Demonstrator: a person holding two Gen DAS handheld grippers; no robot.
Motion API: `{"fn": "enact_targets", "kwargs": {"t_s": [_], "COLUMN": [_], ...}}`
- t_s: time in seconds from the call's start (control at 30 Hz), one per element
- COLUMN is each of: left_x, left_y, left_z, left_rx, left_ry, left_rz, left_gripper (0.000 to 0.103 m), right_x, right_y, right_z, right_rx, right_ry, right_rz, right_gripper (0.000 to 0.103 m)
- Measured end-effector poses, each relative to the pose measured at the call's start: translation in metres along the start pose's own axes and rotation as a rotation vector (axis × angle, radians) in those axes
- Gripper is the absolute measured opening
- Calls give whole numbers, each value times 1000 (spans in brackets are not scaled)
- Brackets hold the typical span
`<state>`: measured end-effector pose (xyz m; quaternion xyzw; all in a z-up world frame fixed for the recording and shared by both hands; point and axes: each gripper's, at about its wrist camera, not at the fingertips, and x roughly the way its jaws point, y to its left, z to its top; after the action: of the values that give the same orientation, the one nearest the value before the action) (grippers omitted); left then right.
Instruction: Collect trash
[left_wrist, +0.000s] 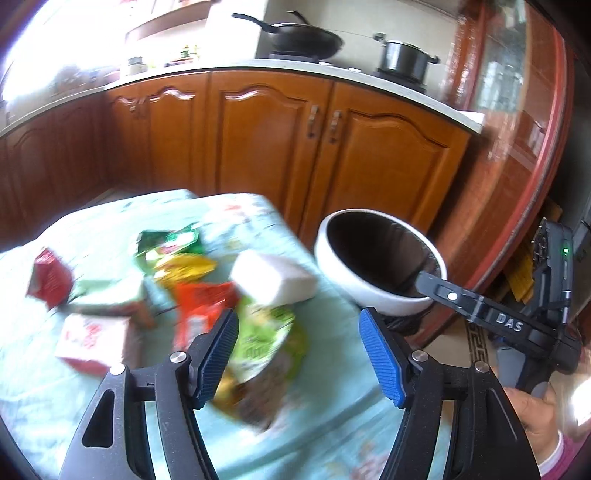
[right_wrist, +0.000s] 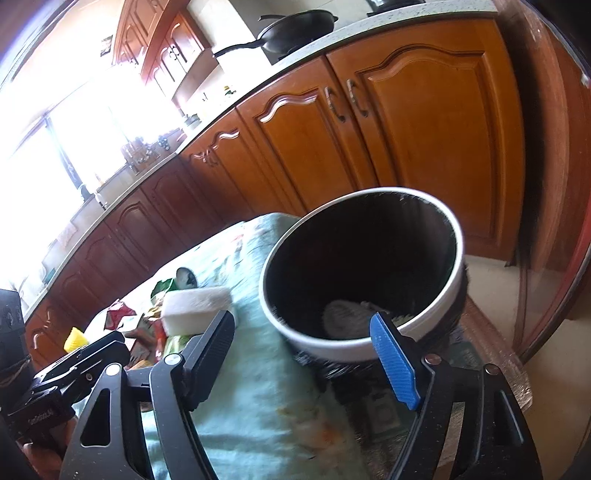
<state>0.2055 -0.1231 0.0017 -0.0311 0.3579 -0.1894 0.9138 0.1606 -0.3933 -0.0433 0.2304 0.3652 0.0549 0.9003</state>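
Several snack wrappers and small cartons (left_wrist: 192, 295) lie in a blurred heap on a table with a pale green cloth (left_wrist: 92, 236). A white tissue pack (left_wrist: 273, 277) lies among them. A white bin with a black inside (left_wrist: 376, 258) stands off the table's right edge; it also shows in the right wrist view (right_wrist: 362, 273), with some pale trash at its bottom. My left gripper (left_wrist: 299, 347) is open and empty above a green wrapper (left_wrist: 262, 343). My right gripper (right_wrist: 303, 350) is open and empty, its right finger (right_wrist: 395, 362) in front of the bin's rim.
Wooden kitchen cabinets (left_wrist: 273, 140) run behind the table, with a black wok (left_wrist: 303, 37) and a pot (left_wrist: 406, 59) on the counter. A wooden glazed door (left_wrist: 509, 110) stands at the right. The floor shows beside the bin (right_wrist: 491, 280).
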Motion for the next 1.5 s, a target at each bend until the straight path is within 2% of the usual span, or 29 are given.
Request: {"fn": "enact_targets", "kwargs": {"t_s": [0.33,0.57,1.0,1.2,1.5], "left_x": [-40,-51,-24,-8,14], "left_y": [51,80,110,116,123], "left_z": [-25,-33,-28,-23,-19], "left_rx": [-95,-149,-192,-183,-175], "left_ry": [3,4,50,65,99], "left_rz": [102,156,194,211,236], "left_gripper": [75,80,88,89,94], "right_x": [13,26,50,69,106], "right_y": [45,73,89,93,94], "right_z": [-16,-21,-11,-4,2], "right_rx": [-39,-92,-139,-156,-192], "right_ry": [48,74,111,138,204], "right_rz": [60,98,136,159,161], "right_gripper": [84,89,90,100,101]}}
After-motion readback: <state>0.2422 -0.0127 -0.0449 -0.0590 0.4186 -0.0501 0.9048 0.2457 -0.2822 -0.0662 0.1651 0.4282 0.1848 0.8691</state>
